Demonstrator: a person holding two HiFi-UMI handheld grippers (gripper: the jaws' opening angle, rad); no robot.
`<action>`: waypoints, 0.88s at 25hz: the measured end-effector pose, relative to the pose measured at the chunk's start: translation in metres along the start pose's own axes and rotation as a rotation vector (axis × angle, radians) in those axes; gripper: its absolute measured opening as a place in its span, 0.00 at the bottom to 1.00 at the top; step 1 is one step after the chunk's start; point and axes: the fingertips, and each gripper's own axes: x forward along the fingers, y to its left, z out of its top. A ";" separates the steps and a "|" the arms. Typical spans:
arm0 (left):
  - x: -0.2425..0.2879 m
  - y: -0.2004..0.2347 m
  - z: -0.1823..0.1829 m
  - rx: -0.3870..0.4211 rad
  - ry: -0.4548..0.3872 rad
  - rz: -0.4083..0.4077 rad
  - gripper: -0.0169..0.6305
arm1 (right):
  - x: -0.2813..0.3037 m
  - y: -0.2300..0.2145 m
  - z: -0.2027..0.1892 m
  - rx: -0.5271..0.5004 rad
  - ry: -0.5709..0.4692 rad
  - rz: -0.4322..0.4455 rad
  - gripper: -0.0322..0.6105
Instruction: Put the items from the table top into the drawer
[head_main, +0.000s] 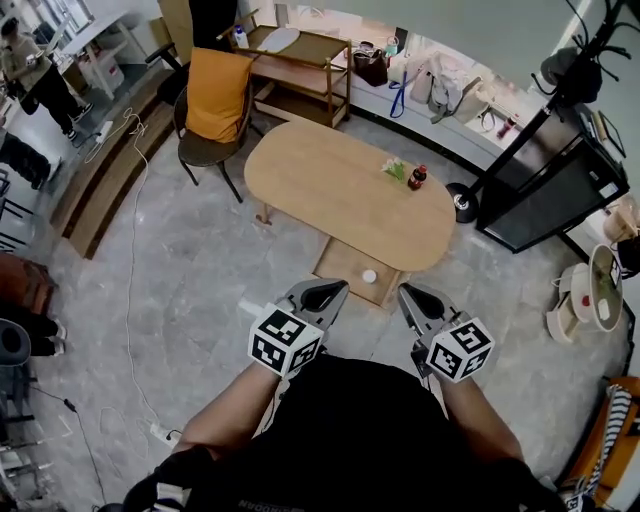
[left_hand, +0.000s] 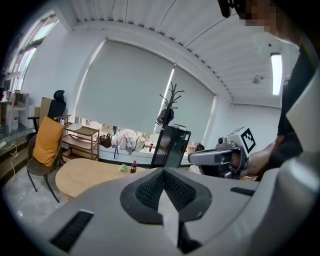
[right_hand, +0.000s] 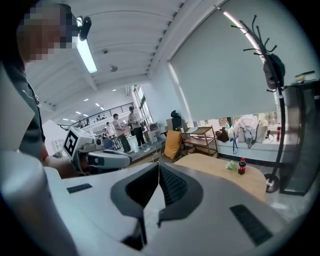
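Left tongs (head_main: 335, 288) and right tongs (head_main: 408, 293) are closed on nothing, short of the counter (head_main: 320, 185); the bottle (head_main: 417, 177) and green packet (head_main: 396, 169) sit near its far right edge. I judge a reach is due: open around the bottle, then bring it to the drawer (head_main: 343, 268).

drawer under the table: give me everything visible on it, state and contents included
The drawer is a shallow rectangular box in light wood, the same tone as the oval table. It stands open, pulled out from under the table's near long edge toward the person, and looks roughly level. One small round white item lies inside, toward its right side; nothing else shows in it. Its back end is hidden under the table top. Only the head view shows it.
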 end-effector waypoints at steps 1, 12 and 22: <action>-0.001 -0.006 0.001 0.002 -0.005 0.008 0.03 | -0.009 0.001 0.005 0.003 -0.017 0.010 0.05; 0.021 -0.125 0.000 -0.024 -0.075 0.042 0.03 | -0.129 -0.005 -0.007 -0.063 -0.042 0.057 0.05; 0.012 -0.190 -0.049 0.007 -0.032 0.128 0.03 | -0.185 -0.001 -0.057 -0.080 -0.013 0.089 0.05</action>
